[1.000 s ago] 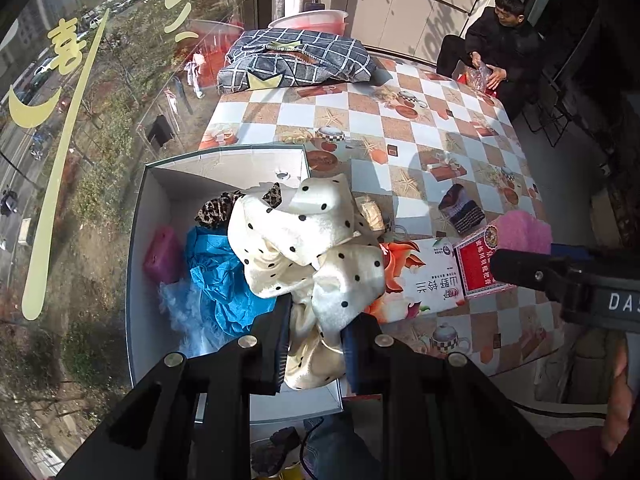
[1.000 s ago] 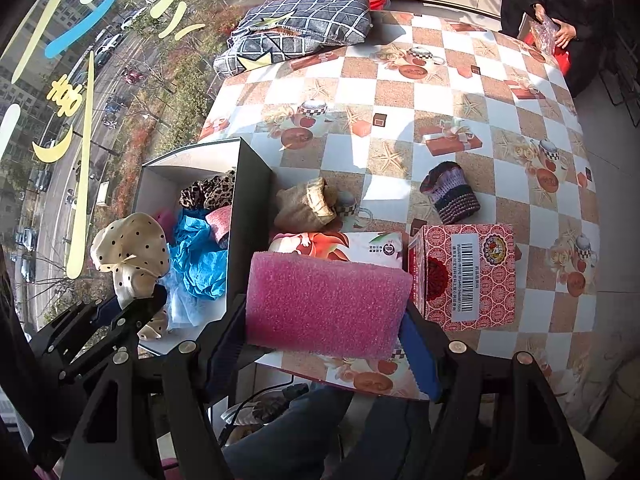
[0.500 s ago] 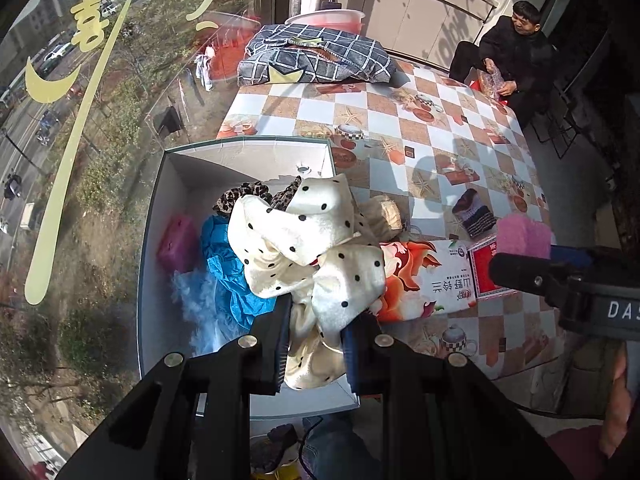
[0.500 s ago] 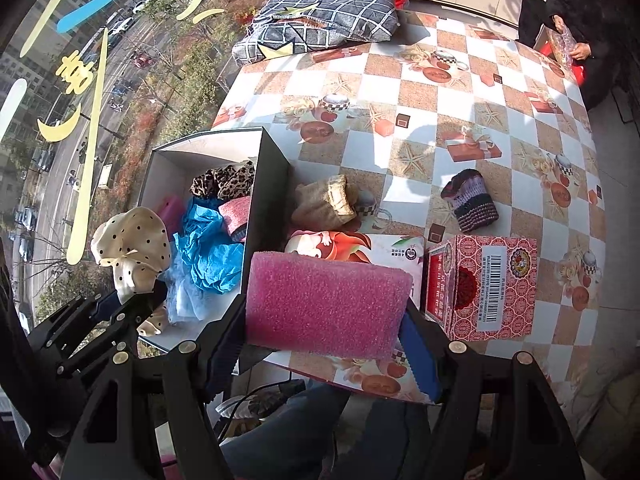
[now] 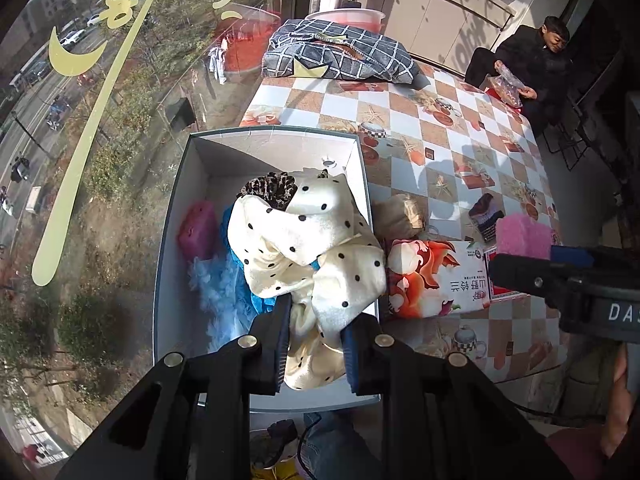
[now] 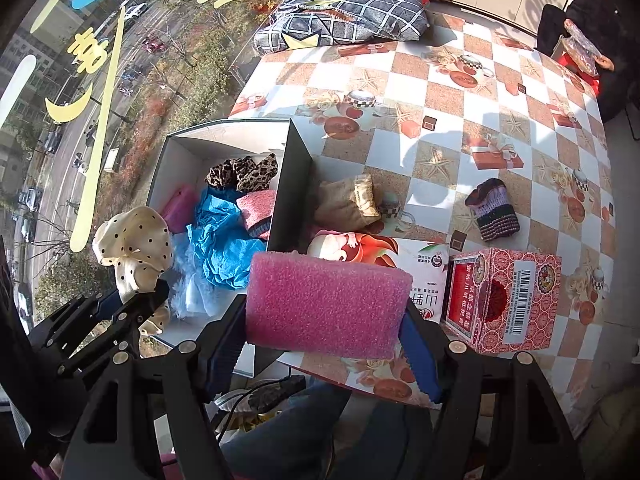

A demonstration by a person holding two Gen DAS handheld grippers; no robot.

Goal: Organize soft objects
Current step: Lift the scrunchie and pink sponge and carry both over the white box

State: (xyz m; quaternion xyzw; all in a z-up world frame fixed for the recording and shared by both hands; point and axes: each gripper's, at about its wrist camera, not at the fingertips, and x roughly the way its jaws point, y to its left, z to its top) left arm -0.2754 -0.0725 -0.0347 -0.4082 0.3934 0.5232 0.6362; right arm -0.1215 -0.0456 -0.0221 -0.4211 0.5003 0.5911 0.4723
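My left gripper (image 5: 314, 320) is shut on a cream polka-dot cloth (image 5: 308, 236) and holds it above the open white box (image 5: 272, 136). The cloth also shows in the right wrist view (image 6: 134, 240), with the left gripper (image 6: 140, 300) below it. My right gripper (image 6: 324, 332) is shut on a pink sponge (image 6: 326, 304), above the table's near edge, right of the box (image 6: 292, 184). The box holds a blue cloth (image 6: 222, 244), a leopard scrunchie (image 6: 242, 170), a pink item (image 5: 198, 228) and a pink knit piece (image 6: 258, 210).
On the checked tablecloth (image 6: 440, 92) lie a beige pouch (image 6: 348, 200), a dark knit item (image 6: 494, 210), a flat illustrated carton (image 6: 420, 264) and a red box (image 6: 504, 300). A plaid cushion (image 6: 344, 12) lies at the far end. A seated person (image 5: 532, 60) is at the far right.
Both grippers have lifted a little and drawn back, keeping hold of the cloth and the sponge. The left gripper's cloth now hangs more squarely over the box.
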